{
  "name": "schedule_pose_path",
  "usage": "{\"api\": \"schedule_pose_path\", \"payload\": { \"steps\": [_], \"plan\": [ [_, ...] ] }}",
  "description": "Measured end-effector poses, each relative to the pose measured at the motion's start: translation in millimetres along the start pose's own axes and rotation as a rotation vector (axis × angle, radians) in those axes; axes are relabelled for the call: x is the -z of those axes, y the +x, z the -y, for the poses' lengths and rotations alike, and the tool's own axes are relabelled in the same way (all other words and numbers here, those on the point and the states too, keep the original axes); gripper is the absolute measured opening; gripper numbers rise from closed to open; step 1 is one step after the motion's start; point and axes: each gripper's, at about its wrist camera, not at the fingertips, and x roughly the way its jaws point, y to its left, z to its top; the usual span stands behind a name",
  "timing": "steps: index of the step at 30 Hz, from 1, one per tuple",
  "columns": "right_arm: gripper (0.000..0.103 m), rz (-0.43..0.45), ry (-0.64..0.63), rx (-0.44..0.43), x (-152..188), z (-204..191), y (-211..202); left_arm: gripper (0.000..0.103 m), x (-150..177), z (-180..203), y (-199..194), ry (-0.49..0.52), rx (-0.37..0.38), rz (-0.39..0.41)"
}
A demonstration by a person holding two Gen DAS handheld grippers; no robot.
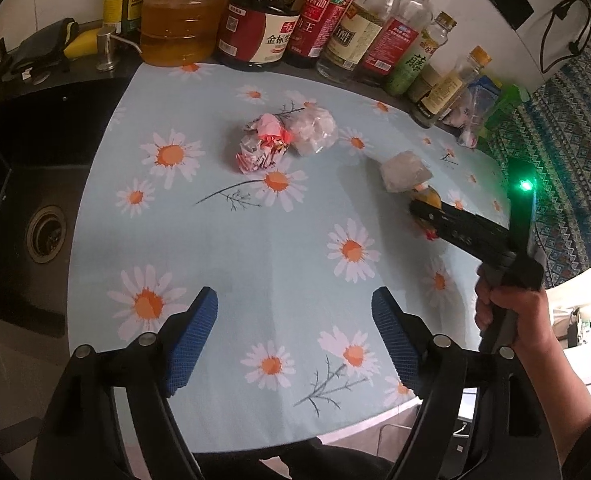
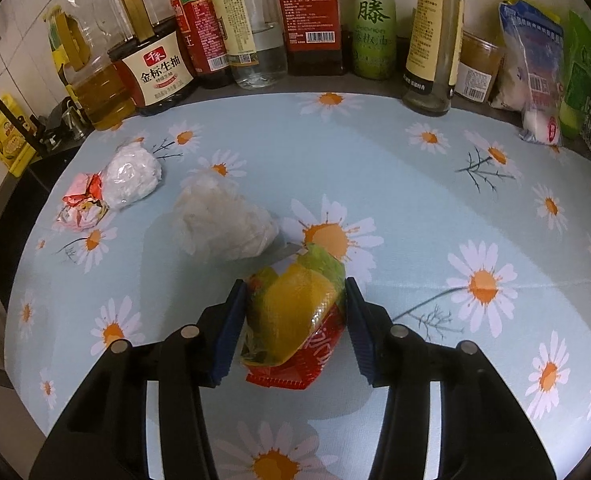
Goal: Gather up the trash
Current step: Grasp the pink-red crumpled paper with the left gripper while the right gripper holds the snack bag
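- The right tool (image 2: 293,320) sits with its blue pads against both sides of a crumpled yellow-and-red snack wrapper (image 2: 295,320), clamped on it; the wrapper is on the flowered worktop (image 2: 395,184), or only just off it, I cannot tell which.
- The wrapper's long axis runs along the tool's fingers, from the red end near the camera to the greenish tip farther out, so the pads press across its narrow width.
- The left tool (image 1: 295,336) hovers with its pads wide apart and nothing between them, over bare cloth.
- From the left tool, the nearest loose trash lies ahead towards the bottles: a pink-and-white crumpled wrapper (image 1: 261,146) touching a clear plastic wad (image 1: 315,130); the left tool looks the likelier one for this pair.
- A second clear plastic wad (image 2: 223,224) lies just beyond the right tool's tips, to their left, almost touching the held wrapper.
- Count of trash on the cloth: four pieces — two coloured wrappers and two clear plastic wads.
- One person's hand (image 1: 511,312) shows, gripping the right tool's handle.
- A row of oil and sauce bottles (image 2: 311,16) lines the far edge, not trash as I judge.
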Motion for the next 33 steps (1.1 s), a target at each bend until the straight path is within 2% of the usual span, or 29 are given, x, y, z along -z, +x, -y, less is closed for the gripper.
{"api": "schedule_pose_path", "payload": {
  "steps": [8, 16, 26, 28, 33],
  "plan": [
    [0.049, 0.018, 0.009, -0.022, 15, -1, -19, 0.077, -21, 0, 16, 0.049, -0.047, 0.0],
    [0.049, 0.036, 0.037, -0.068, 34, -7, -42, 0.077, -51, 1, 33, 0.111, -0.062, -0.003],
    [0.049, 0.099, 0.026, -0.116, 51, -23, -70, 0.075, -72, 4, 59, 0.196, -0.092, -0.023],
    [0.049, 0.109, 0.024, -0.125, 55, -27, -74, 0.071, -77, 4, 62, 0.207, -0.102, -0.024],
    [0.049, 0.121, 0.014, -0.143, 63, -38, -81, 0.07, -93, 4, 74, 0.236, -0.109, -0.039]
  ]
}}
